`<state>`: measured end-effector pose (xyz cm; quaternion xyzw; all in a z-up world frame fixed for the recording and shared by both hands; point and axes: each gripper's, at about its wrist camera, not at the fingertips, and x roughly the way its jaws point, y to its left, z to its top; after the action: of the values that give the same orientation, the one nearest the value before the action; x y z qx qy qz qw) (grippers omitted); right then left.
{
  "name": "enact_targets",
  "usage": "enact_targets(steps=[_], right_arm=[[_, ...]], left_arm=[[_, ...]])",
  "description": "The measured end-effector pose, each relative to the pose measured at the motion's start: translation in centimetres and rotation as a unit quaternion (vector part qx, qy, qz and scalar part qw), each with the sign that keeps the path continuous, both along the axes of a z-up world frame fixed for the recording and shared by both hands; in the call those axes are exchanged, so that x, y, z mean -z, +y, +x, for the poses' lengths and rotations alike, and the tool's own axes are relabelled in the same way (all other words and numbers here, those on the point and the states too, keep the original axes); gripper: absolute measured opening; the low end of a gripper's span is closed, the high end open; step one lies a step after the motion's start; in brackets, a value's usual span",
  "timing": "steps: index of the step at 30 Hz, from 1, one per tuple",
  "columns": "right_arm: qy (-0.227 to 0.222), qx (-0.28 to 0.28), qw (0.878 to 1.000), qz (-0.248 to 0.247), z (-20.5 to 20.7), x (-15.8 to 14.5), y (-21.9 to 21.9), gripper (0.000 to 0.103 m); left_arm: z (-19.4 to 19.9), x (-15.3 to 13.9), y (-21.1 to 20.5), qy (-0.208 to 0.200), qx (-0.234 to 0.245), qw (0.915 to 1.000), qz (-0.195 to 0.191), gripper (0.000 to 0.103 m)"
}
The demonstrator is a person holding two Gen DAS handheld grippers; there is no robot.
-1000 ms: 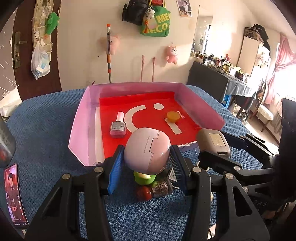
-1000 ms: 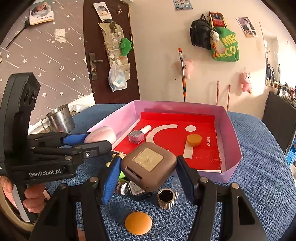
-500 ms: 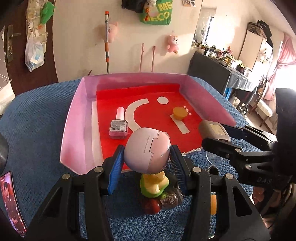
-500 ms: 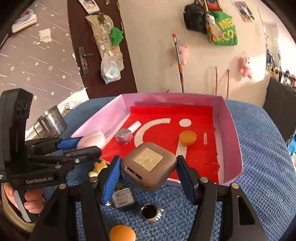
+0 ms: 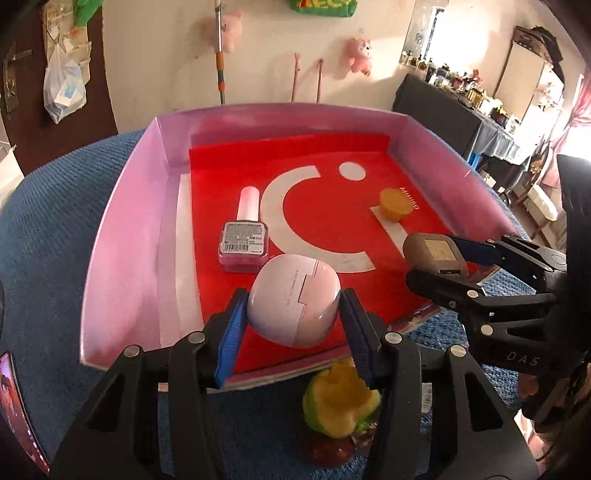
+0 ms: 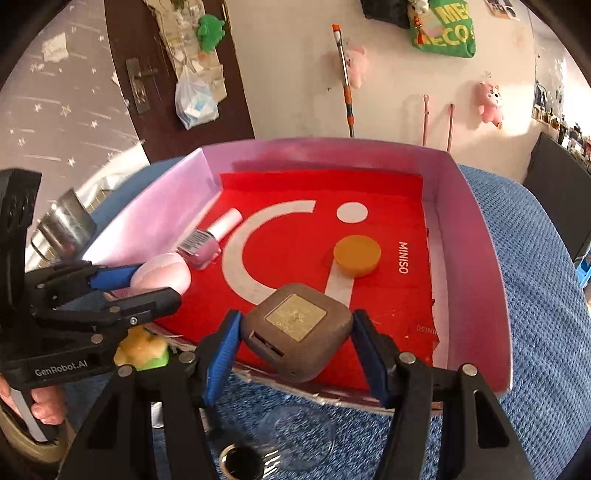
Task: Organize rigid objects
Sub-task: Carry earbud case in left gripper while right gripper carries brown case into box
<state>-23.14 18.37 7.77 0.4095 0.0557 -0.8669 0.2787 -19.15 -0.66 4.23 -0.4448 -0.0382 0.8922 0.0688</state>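
1. Left gripper (image 5: 293, 310) is clamped on a pink egg-shaped case (image 5: 293, 301), blue pads pressing both sides. The case's long axis runs roughly side to side between the pads, tilted a bit, seam facing the camera. It's held over the near edge of the tray (image 5: 122, 236), not resting on it.
2. Right gripper (image 6: 295, 338) is squeezing a brown square case (image 6: 297, 332) with rounded corners, gold plate facing up, one corner pointing down toward the camera. It also hangs above the tray's near edge.
3. Inside the tray, which has pink walls and a red floor with white markings: a nail polish bottle (image 5: 243, 229) lying flat, white cap pointing toward the far wall, and a round orange lid (image 6: 356, 255) sitting flat on a white stripe, well apart from the bottle.
4. The tray sits on a blue textured cloth (image 6: 535, 266). Just in front of the tray there's a yellow-green toy (image 5: 341, 402).
5. Room stuff: a dark brown door (image 6: 155, 74), pink plush toys (image 6: 489, 101) on the wall, a mop handle (image 6: 345, 79), a green bag (image 6: 443, 29) and a metal cup (image 6: 62, 229) off to the left.
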Motion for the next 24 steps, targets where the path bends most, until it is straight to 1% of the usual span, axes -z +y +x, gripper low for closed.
enact_targets(steps=[3,7,10,14,18,24], right_arm=[[-0.007,-0.003,1.000,0.014,-0.6,0.6,-0.4,0.063],[-0.018,0.001,1.000,0.015,-1.4,1.0,-0.4,0.063],[-0.025,0.004,1.000,0.015,-1.9,1.2,-0.5,0.063],[-0.038,0.007,0.999,0.012,-2.7,1.6,-0.8,0.063],[-0.033,0.014,0.999,0.013,-3.2,1.7,-1.0,0.063],[-0.018,0.025,0.999,0.024,-3.8,1.7,-1.7,0.063]], left_arm=[[-0.6,0.7,-0.4,-0.011,-0.005,0.9999,0.002,0.048],[-1.6,1.4,-0.9,-0.024,-0.011,0.9996,0.006,0.048],[-2.1,1.5,-1.1,-0.024,-0.015,0.9996,0.004,0.048],[-2.6,1.5,-1.5,-0.023,-0.022,0.9994,0.012,0.048],[-3.1,1.6,-1.9,-0.018,-0.034,0.9992,0.008,0.048],[-3.5,1.6,-2.0,-0.015,-0.039,0.9991,0.001,0.048]])
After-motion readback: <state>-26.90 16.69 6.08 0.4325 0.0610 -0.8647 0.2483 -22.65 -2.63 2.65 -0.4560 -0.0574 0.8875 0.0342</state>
